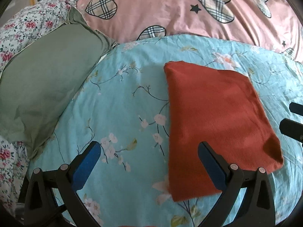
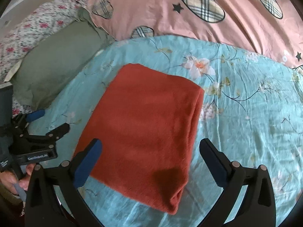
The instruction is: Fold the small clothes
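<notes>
Both jaws gape, empty: my left gripper (image 1: 149, 162) beside the folded red cloth (image 2: 145, 132) on the blue floral sheet (image 2: 246, 98), my right gripper (image 2: 151, 162) over its near edge. It looks soft, light, fuzzy; I'd pinch a layered corner.

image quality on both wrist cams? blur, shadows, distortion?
Left wrist: strong fisheye bending, black corners, soft daylight, red cloth slightly soft, dark shadow patch near its right corner. Right wrist: same distortion, floral bedding at upper left smeared, shadow on the cloth's near end.
</notes>
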`<action>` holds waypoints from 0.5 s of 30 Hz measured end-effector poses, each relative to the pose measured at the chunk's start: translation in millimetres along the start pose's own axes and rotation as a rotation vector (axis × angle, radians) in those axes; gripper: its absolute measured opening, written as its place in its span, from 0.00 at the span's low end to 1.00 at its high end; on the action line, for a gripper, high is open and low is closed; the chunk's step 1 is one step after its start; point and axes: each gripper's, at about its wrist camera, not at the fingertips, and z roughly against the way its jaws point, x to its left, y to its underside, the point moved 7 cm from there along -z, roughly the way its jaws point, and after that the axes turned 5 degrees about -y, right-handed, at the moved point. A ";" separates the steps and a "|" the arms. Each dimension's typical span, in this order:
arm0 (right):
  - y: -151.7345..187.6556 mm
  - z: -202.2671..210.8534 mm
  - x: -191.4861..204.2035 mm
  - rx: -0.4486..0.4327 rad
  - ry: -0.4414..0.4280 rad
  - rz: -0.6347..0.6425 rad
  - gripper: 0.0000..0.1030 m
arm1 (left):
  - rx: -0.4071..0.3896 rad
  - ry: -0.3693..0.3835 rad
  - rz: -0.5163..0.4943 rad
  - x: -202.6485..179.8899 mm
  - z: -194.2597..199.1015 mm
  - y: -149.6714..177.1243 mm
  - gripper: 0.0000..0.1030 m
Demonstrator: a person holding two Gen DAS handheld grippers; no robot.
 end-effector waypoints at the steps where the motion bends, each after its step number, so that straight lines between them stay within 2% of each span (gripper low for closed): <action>1: -4.2 -2.1 -3.6 0.019 0.003 -0.013 0.99 | 0.015 0.002 0.007 -0.1 -2.6 -4.4 1.00; 7: -8.8 -1.6 -5.2 0.031 -0.019 -0.023 0.99 | 0.033 0.011 0.035 0.6 -1.6 -14.2 1.00; 15: 6.8 9.2 2.5 -0.026 -0.018 -0.026 0.99 | -0.027 0.006 0.047 7.4 8.5 -3.2 1.00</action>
